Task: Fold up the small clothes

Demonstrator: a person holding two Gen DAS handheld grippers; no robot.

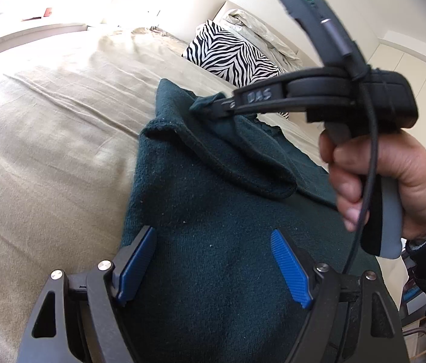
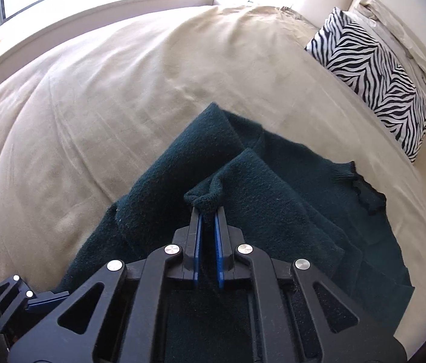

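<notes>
Clearly the dark green knit sweater (image 2: 273, 211) is soft and limp: it lies spread on the bed (image 2: 122, 106), partly folded over itself, and it sags wherever it is lifted. It looks thick and fuzzy, so I judge it grippy rather than slippery, light enough for one tool, and in no way fragile, though the loose knit could snag or stretch if pulled hard. A pinch takes only a bunched tip while the rest drags behind, so corners, cuffs and hem edges are the sensible places to take hold.

The right tool (image 2: 208, 211) is clenched on a small gathered nub of the sweater, apparently a cuff or a fold corner; the cloth puckers just past the blue pads, and the left wrist view shows the same pinch from the side, with a person's hand (image 1: 385, 178) around the handle. The left tool (image 1: 213, 266) is released, its blue pads spread wide over the near, flat part of the sweater, holding nothing; whether it touches the cloth I cannot tell.

Around it the beige bed cover is rumpled but bare. A zebra-striped pillow (image 2: 379, 75) and pale crumpled bedding (image 2: 394, 21) lie at the head of the bed, well apart from the sweater. Nothing blocks a fold; the right tool's cable (image 1: 370, 157) hangs near the cloth and could catch.
</notes>
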